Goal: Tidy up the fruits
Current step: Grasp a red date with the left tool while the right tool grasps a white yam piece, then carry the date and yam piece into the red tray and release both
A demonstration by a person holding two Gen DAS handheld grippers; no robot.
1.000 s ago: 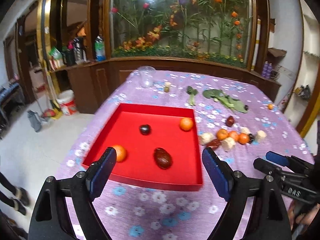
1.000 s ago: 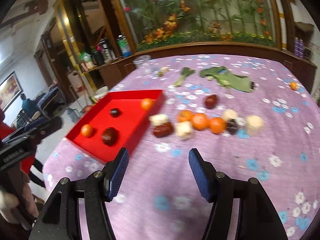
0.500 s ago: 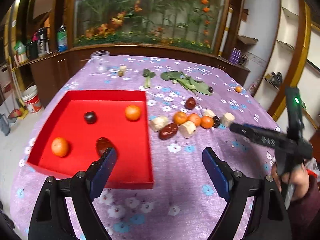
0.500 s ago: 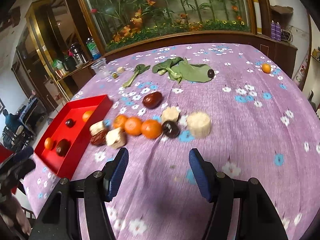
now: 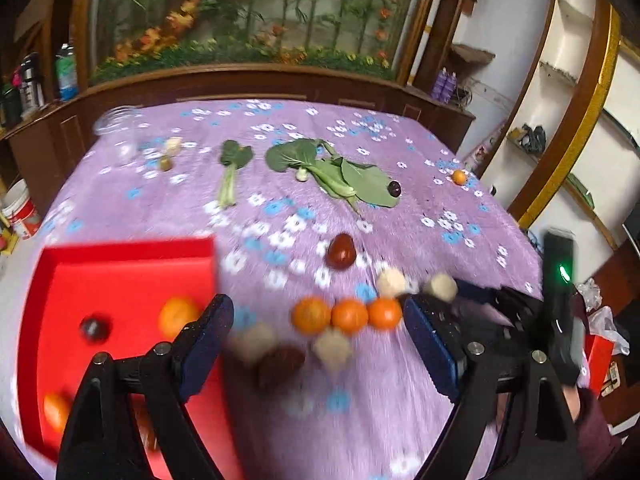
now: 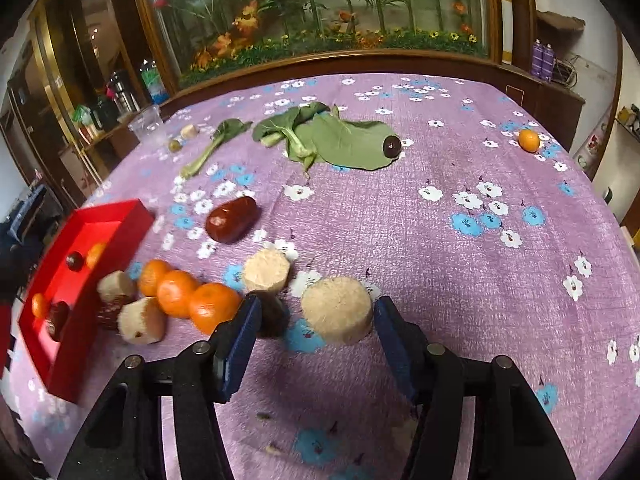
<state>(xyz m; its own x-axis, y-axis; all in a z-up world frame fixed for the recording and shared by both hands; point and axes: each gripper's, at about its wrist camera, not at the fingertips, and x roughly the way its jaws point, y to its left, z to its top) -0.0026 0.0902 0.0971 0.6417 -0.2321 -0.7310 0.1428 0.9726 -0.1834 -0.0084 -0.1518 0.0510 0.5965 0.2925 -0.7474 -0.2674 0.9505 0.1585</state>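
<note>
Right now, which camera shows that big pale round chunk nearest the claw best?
The right wrist view: the pale cylinder sits sharp and close between the right claw's open fingers. The left wrist view shows it small and blurred.

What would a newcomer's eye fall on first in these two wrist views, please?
Probably the red tray at the left edge of the purple flowered tablecloth, already holding a few fruits. Next, the row of three oranges beside it, among pale cut cylinders and dark fruits. The right gripper stands open around the largest pale cylinder and a dark round fruit.
</note>
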